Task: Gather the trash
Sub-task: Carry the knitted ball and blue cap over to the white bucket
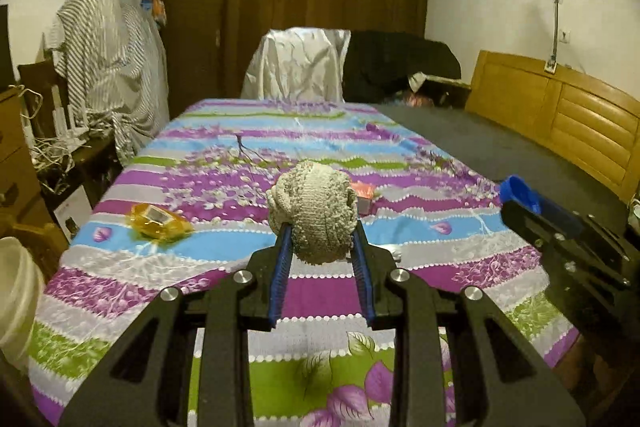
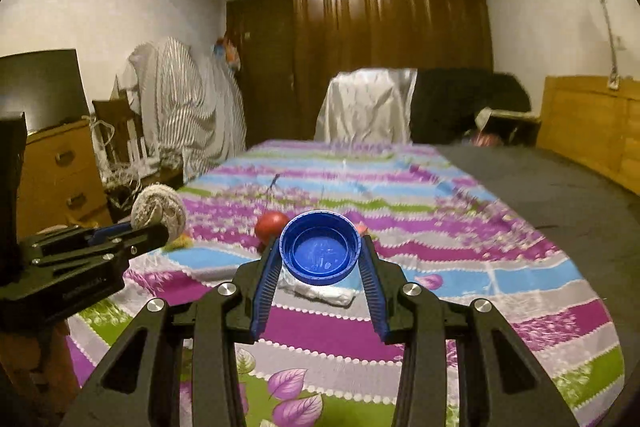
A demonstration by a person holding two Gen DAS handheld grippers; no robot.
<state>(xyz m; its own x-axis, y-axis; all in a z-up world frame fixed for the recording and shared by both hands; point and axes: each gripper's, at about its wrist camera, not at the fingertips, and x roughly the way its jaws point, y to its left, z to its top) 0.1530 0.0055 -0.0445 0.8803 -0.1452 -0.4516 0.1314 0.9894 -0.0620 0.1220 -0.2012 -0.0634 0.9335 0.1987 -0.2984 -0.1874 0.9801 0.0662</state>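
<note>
1. Gripping a balled-up grey knitted sock (image 1: 313, 211), the left gripper (image 1: 320, 235) is holding it above the striped floral bedsheet (image 1: 224, 267); its blue ribbed pads are pressing on both sides of the ball.
2. Clamping a blue plastic lid (image 2: 320, 247) by its rim, the right gripper (image 2: 320, 251) is carrying it hollow side toward the camera, over the near part of the bed.
3. Lying on the sheet to the left is a crumpled yellow wrapper (image 1: 158, 221).
4. Sitting just right of the sock, farther off, is a small red-and-white packet (image 1: 363, 195).
5. Resting under the lid on the sheet is a folded white tissue (image 2: 320, 293), with a red round object (image 2: 271, 225) farther left.
6. Standing at the near left edge is a pale bucket (image 1: 16, 303).
</note>
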